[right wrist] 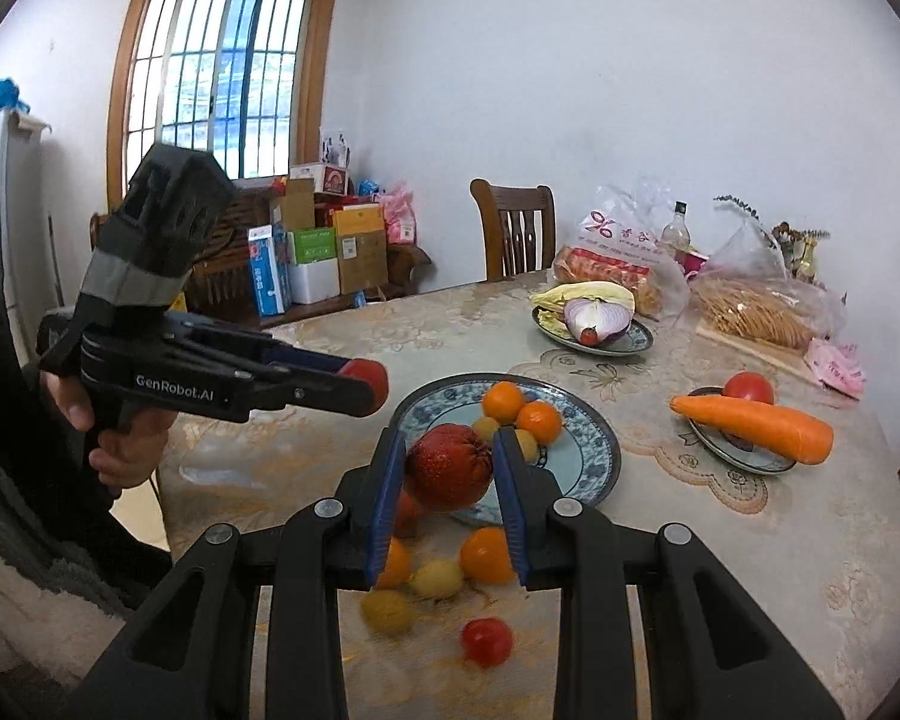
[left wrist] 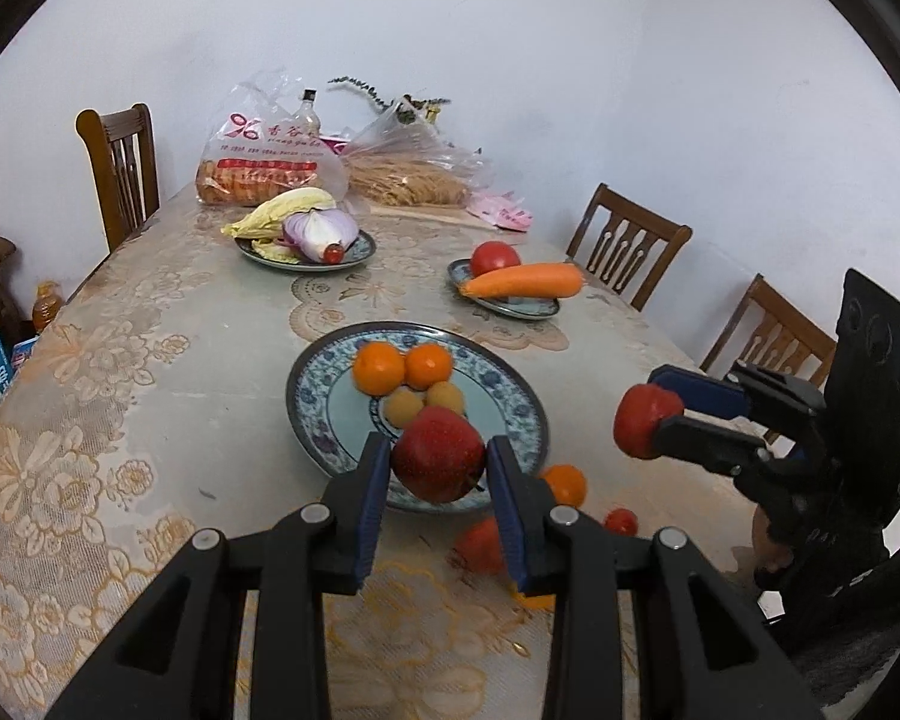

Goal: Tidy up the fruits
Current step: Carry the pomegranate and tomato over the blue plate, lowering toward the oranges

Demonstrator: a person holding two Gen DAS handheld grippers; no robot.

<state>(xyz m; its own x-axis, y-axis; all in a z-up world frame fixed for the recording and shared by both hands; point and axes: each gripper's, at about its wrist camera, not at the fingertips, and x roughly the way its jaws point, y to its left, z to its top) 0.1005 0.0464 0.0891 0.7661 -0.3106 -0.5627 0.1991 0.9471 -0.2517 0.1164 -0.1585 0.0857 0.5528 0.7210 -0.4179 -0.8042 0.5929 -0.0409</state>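
My left gripper (left wrist: 438,468) is shut on a red apple (left wrist: 438,459) and holds it above the near rim of a blue patterned plate (left wrist: 318,414). On the plate lie two oranges (left wrist: 379,367) and two small yellow fruits (left wrist: 405,408). My right gripper (right wrist: 448,462) is shut on a second red apple (right wrist: 448,465), above the table's front edge; it also shows in the left wrist view (left wrist: 651,429). Loose oranges (right wrist: 486,555), yellow fruits (right wrist: 438,577) and a small tomato (right wrist: 486,641) lie on the table under it.
A small plate (left wrist: 534,307) carries a carrot (left wrist: 525,281) and a tomato (left wrist: 495,258). A far plate (left wrist: 363,252) holds cabbage and a cut onion. Bags of bread and noodles stand at the back. Wooden chairs (left wrist: 627,246) surround the table.
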